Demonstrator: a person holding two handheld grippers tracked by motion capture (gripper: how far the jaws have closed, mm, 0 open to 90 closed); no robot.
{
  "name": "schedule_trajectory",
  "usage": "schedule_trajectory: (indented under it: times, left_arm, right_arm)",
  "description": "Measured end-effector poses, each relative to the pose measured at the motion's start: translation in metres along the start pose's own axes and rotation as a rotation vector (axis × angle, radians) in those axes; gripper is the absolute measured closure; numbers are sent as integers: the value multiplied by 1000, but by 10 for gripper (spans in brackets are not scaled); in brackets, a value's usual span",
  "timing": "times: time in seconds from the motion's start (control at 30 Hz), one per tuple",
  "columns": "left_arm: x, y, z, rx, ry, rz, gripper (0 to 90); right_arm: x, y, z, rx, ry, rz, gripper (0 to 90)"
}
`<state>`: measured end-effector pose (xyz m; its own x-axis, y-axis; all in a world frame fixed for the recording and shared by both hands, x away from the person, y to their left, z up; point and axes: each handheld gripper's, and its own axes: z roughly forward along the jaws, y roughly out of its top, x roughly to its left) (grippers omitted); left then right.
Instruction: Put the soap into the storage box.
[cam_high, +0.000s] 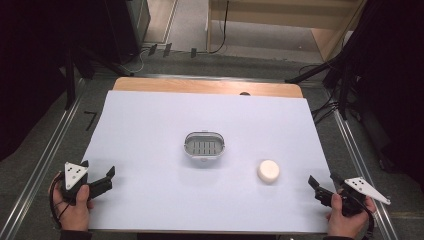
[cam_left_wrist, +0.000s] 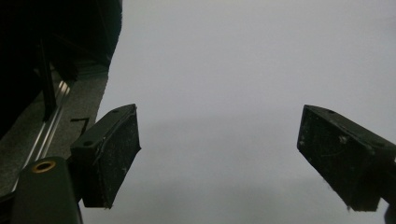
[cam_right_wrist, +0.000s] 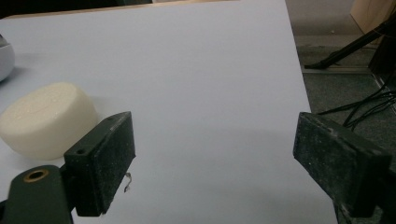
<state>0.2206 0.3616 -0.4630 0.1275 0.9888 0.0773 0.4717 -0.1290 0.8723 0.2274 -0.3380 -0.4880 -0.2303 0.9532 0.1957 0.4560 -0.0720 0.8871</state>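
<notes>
The left gripper (cam_high: 97, 172) sits at the near left corner of the tabletop (cam_high: 150, 125), held in the person's left hand (cam_high: 74, 207), with its jaws spread wide and nothing between them; in the left gripper view the left gripper (cam_left_wrist: 218, 154) frames only bare white surface. The right gripper (cam_high: 322, 181) sits at the near right corner, held in the right hand (cam_high: 345, 220), its jaws likewise wide apart and empty. A round cream bar of soap (cam_high: 268, 170) lies on the tabletop toward the near right, nearer to the right gripper than to the left but apart from it. In the right gripper view the bar of soap (cam_right_wrist: 46, 119) lies just beyond the left-hand jaw of the right gripper (cam_right_wrist: 214, 151), outside the gap between the jaws. A pale oval soap dish (cam_high: 204, 144) with a slotted drain insert stands near the middle of the tabletop, apart from the soap and well apart from both grippers. A strip of bare wood shows along the far edge of the tabletop.
</notes>
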Motion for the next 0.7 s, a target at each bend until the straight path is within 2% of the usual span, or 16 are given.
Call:
schedule_trajectory:
  times: [0.1,0.2,0.27,0.33,0.4,0.47,0.53,0.57,0.7]
  left_arm:
    - [1,-1,-2,-19,7,-17,137]
    - [3,-1,-2,-17,8,-34,136]
    - [2,-1,-1,-14,7,-26,135]
    - [1,0,-1,-10,8,-18,135]
    - [1,0,-1,-9,7,-18,135]
    - [2,0,-1,-10,4,-24,135]
    - [2,0,-1,-8,4,-21,135]
    - [1,0,-1,-10,7,-18,135]
    - [1,-1,-2,-20,11,-18,135]
  right_arm:
    - [0,1,2,24,30,-6,149]
    - [0,1,2,17,8,-6,183]
    - [0,1,1,17,9,23,199]
    - [-3,0,0,16,24,74,212]
    - [-6,-1,0,17,18,117,207]
    - [-7,-1,1,28,21,137,181]
    - [-7,0,1,32,16,132,165]
    - [-4,1,3,74,8,102,147]
    - [1,4,7,133,17,32,141]
